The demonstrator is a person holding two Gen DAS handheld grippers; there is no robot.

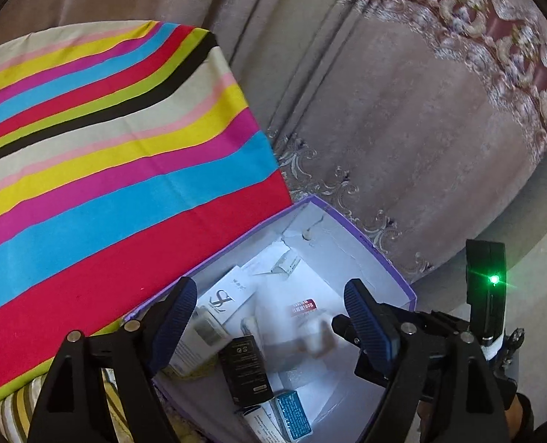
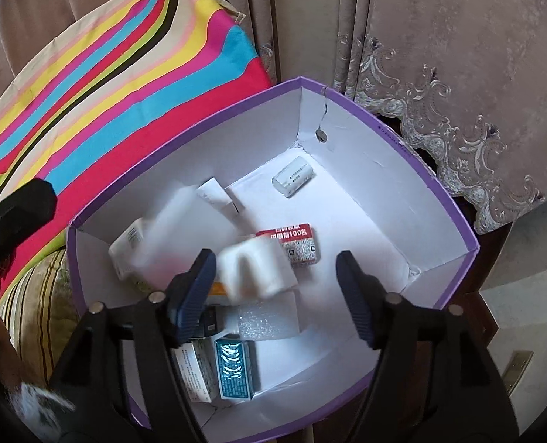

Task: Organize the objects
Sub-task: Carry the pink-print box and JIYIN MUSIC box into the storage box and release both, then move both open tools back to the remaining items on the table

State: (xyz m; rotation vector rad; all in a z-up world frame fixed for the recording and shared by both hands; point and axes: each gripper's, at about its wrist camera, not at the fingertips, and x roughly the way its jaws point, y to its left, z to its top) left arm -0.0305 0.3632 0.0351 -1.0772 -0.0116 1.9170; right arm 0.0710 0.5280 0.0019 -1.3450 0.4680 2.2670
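While the left tongs [image 1: 269, 317] stand wide and empty over the purple-rimmed box [image 1: 384, 254], the left wrist view suggests keeping them clear of the rim beside the striped cushion [image 1: 107, 170], since the black carton [image 1: 245, 369] and small packs crowd that near corner. From the right wrist view, the right tongs [image 2: 277, 280] gape with nothing pressed between them; a blurred white pack [image 2: 253, 271] lies loose below, apparently just dropped. Free floor remains toward the box's far-right corner by the curtain [image 2: 458, 74], so the next item should land there.

The purple-rimmed cardboard box [image 2: 454, 199] has matt white paper walls. The striped cloth cushion [image 1: 107, 170] looks smooth, the grey velvet curtain [image 2: 458, 55] soft with embroidered trim. The teal packet [image 2: 232, 373] is glossy.
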